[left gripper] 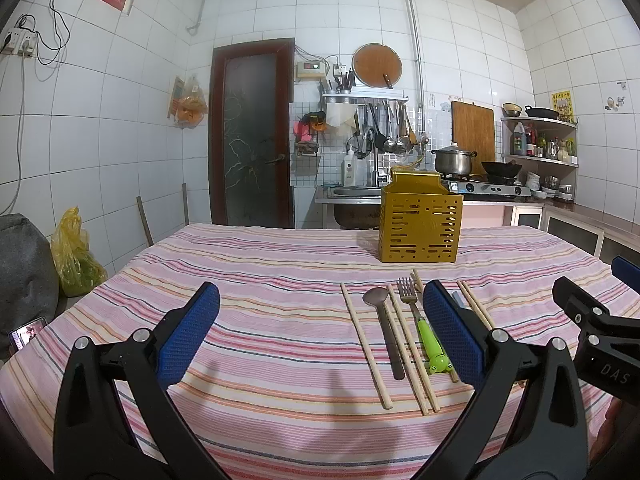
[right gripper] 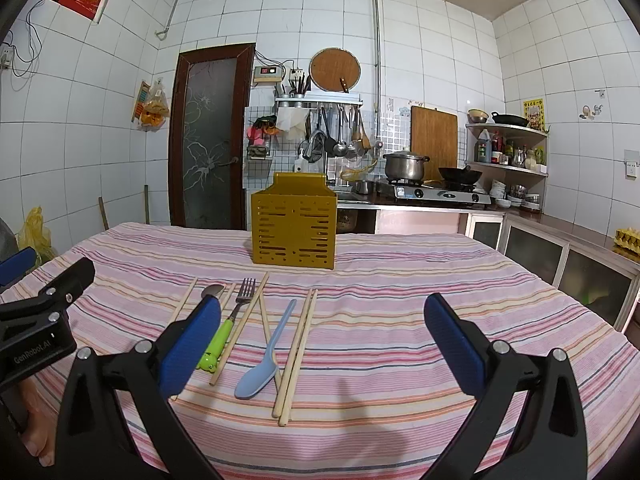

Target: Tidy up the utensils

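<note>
Two open claws face gold utensil holder, contents hidden

Your striped cloth-covered table runs in pink, white, orange and thin dark lines. On it you see a mustard-yellow slotted utensil holder, pale wooden chopsticks, a light blue plastic spoon, a steel fork with a bright green frog-shaped handle and a dull grey metal spoon. Your left gripper and right gripper both wear textured blue pads on black frames.
</note>
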Action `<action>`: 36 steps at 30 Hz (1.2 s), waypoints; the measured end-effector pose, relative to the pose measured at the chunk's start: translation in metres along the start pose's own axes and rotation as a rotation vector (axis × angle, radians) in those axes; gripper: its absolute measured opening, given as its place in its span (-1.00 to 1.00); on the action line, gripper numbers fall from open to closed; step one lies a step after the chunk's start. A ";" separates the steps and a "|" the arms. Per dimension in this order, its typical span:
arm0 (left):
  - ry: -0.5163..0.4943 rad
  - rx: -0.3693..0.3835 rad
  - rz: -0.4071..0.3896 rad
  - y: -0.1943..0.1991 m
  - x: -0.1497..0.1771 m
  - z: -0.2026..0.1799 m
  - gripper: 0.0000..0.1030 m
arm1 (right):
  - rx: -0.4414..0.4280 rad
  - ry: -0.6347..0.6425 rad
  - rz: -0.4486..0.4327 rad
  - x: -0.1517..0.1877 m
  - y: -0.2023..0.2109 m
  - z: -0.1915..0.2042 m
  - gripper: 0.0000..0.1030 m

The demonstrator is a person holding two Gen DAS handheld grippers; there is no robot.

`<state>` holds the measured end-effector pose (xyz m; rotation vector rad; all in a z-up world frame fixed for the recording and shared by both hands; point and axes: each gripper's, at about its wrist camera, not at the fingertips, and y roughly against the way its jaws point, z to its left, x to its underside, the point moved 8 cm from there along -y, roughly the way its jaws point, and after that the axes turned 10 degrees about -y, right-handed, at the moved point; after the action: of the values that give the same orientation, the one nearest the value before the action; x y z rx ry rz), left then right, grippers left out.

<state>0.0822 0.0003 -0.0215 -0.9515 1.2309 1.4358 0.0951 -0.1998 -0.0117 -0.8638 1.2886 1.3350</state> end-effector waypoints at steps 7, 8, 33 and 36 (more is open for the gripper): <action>-0.001 -0.001 -0.001 0.003 -0.002 0.001 0.90 | 0.000 0.000 -0.002 0.001 0.000 0.000 0.93; -0.001 -0.001 -0.002 0.004 -0.002 0.000 0.90 | 0.000 0.000 -0.002 0.001 0.000 0.000 0.93; -0.003 -0.002 -0.004 0.004 -0.003 0.001 0.90 | -0.001 -0.001 -0.002 0.000 0.000 -0.001 0.93; -0.003 -0.002 -0.004 0.004 -0.003 0.001 0.90 | -0.001 -0.001 -0.002 0.000 0.000 -0.001 0.93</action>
<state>0.0787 0.0003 -0.0172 -0.9522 1.2245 1.4351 0.0946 -0.2004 -0.0117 -0.8652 1.2857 1.3342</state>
